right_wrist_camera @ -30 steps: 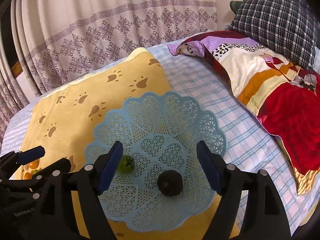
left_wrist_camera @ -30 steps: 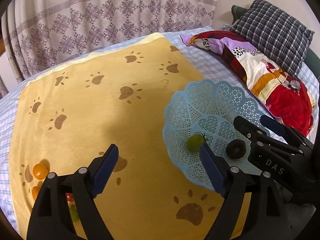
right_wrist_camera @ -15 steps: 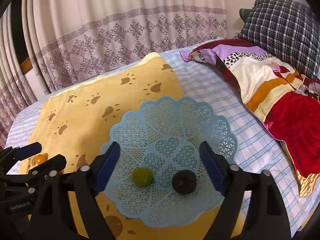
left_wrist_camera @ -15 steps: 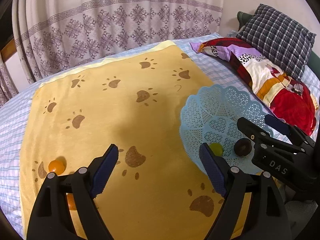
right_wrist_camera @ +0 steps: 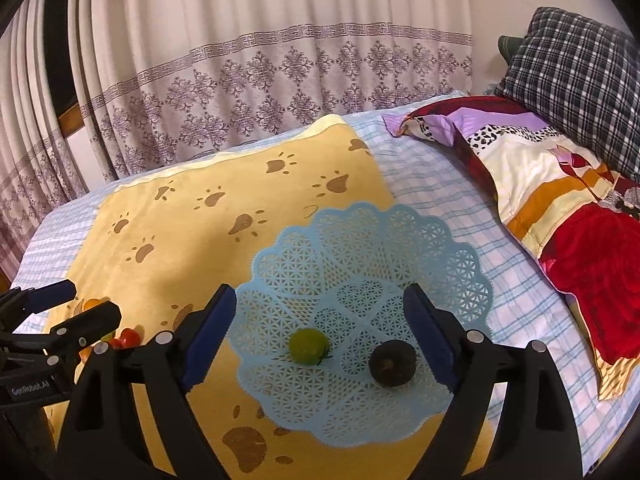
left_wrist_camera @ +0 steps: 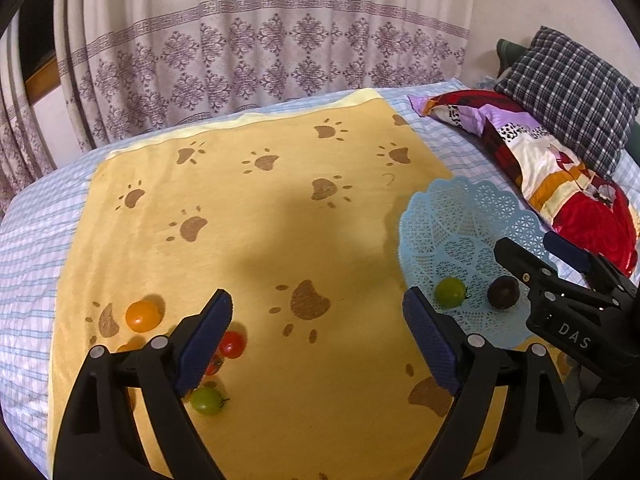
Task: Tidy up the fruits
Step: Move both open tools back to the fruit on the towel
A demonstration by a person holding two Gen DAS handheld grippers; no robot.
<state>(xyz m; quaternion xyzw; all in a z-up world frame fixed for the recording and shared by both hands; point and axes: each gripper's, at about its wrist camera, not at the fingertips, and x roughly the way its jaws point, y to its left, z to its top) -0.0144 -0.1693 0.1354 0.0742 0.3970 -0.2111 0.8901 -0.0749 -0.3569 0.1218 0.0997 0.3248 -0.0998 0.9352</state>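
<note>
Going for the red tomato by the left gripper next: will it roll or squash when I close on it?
The red tomato looks round and glossy, so it would probably roll if nudged, though the yellow blanket looks soft and may damp that. It looks small and thin-skinned, so a gentle squeeze seems wise. The left gripper is open wide enough.

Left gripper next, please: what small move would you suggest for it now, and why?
Probably lower the left gripper toward the red tomato beside its left finger. Its jaws are open and empty, the blue basket already holds a green fruit and a dark fruit, and loose fruits remain on the yellow towel.
</note>
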